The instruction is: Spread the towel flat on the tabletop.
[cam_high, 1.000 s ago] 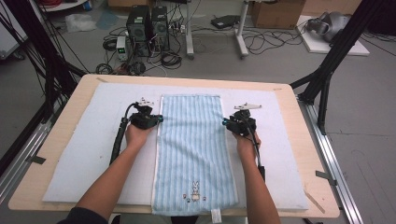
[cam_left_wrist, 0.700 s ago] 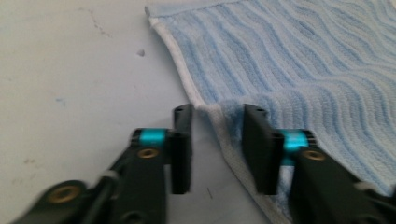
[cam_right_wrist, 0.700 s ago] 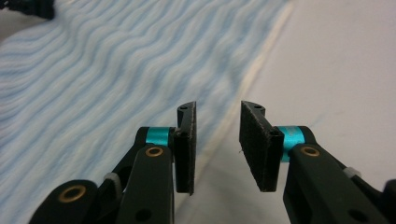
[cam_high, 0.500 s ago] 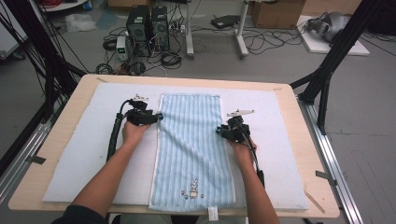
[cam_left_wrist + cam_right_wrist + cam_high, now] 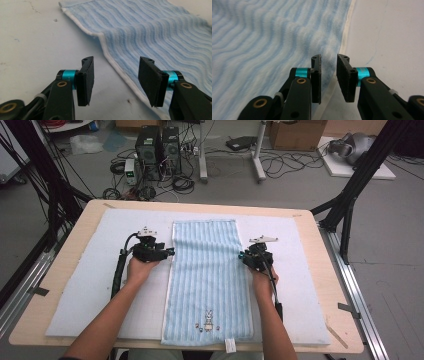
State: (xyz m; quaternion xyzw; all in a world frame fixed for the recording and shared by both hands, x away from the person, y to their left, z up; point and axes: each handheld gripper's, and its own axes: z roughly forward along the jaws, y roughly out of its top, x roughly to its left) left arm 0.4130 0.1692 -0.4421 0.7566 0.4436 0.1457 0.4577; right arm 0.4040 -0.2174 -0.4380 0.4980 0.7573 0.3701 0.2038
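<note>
Jaws on your left gripper (image 5: 113,82) had just spread, empty, beside the towel (image 5: 210,270); your right gripper (image 5: 328,78) stood narrowly parted over its edge.

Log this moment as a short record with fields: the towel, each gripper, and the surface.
towel: blue striped towel, spread flat lengthwise on the mat, small rabbit picture near the person's end
surface: white mat on a wooden table
left gripper: left gripper at the towel's left edge, jaws open after just opening, nothing pinched; white hem runs between them
right gripper: right gripper at the towel's right edge, jaws a narrow gap apart, over the hem, not pressing on it
</note>
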